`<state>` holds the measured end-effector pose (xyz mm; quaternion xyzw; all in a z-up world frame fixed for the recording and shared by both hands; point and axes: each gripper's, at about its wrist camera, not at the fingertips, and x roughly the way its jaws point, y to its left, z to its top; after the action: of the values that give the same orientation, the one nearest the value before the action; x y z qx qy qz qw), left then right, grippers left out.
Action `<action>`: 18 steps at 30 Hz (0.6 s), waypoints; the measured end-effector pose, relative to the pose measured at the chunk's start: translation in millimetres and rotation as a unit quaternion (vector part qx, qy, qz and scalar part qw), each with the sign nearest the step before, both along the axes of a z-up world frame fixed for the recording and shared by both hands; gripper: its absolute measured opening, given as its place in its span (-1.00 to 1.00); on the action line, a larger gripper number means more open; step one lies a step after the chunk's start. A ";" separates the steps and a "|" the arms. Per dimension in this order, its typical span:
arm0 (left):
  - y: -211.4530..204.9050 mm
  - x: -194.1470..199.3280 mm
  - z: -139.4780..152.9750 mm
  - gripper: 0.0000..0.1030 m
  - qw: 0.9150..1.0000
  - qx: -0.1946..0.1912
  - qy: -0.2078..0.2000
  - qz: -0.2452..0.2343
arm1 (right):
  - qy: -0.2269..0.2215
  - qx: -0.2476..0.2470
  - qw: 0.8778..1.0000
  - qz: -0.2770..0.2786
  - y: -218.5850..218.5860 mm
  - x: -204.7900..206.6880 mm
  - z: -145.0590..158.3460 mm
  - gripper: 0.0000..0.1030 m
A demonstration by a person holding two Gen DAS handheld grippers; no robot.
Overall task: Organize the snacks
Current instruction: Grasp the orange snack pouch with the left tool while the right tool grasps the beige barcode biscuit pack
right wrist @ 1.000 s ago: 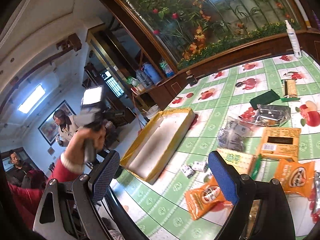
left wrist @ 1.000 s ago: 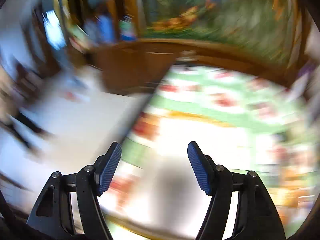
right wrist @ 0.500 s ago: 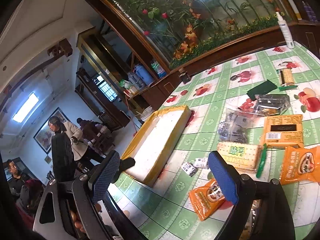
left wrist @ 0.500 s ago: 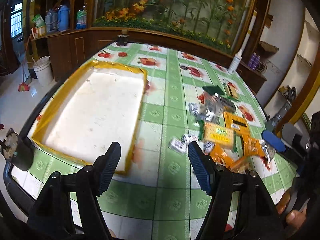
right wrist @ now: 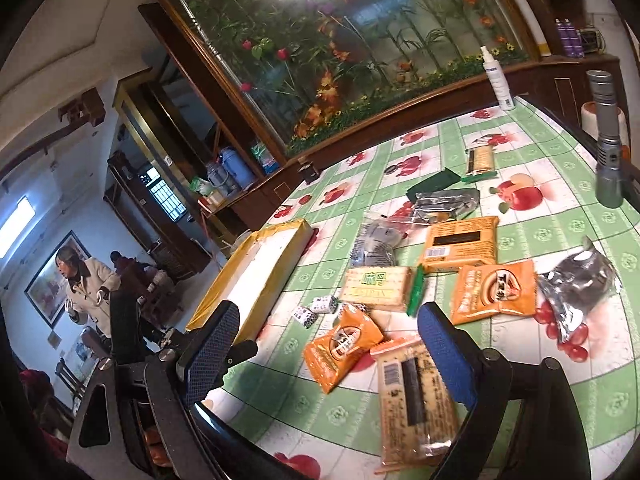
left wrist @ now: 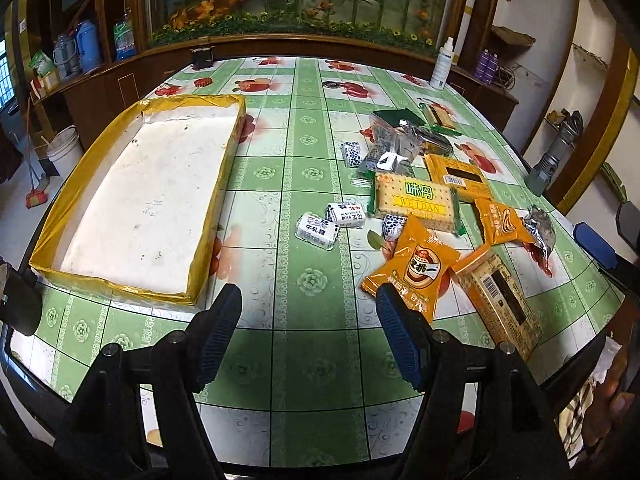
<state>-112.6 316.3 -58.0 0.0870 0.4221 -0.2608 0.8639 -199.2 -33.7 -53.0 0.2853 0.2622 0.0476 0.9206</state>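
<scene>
A yellow-rimmed white tray [left wrist: 100,136] [right wrist: 292,228] lies empty on the left of the table. Right of it, several snacks are scattered: orange packets [left wrist: 412,268] [right wrist: 342,344], a green-and-yellow cracker pack [left wrist: 416,200] [right wrist: 376,284], a long cracker pack [left wrist: 496,300] [right wrist: 416,400], small white candies [left wrist: 316,230] [right wrist: 320,306], silver bags [left wrist: 394,150] [right wrist: 580,284]. My left gripper [left wrist: 308,320] is open and empty above the near table edge. My right gripper [right wrist: 324,348] is open and empty, hovering over the near orange packet.
A white spray bottle [left wrist: 442,66] [right wrist: 496,80] stands at the far table edge. A grey flashlight [right wrist: 608,136] stands upright at the right edge. A small dark box [left wrist: 202,58] sits at the far left. People stand in the room to the left [right wrist: 84,284].
The left gripper's view swung from a blurred pan to a steady look down at the tray and snacks. The right gripper tilted down and moved closer over the snacks.
</scene>
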 end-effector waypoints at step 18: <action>-103.8 -20.3 19.1 0.34 0.996 0.025 -0.019 -0.088 | 0.096 -0.095 0.991 -0.012 18.1 -1.2 -15.3 0.82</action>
<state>-132.9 212.5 -38.8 0.1507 0.4028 -0.3234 0.8429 -200.4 -15.6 -68.3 0.2030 0.3490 -0.0165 0.9147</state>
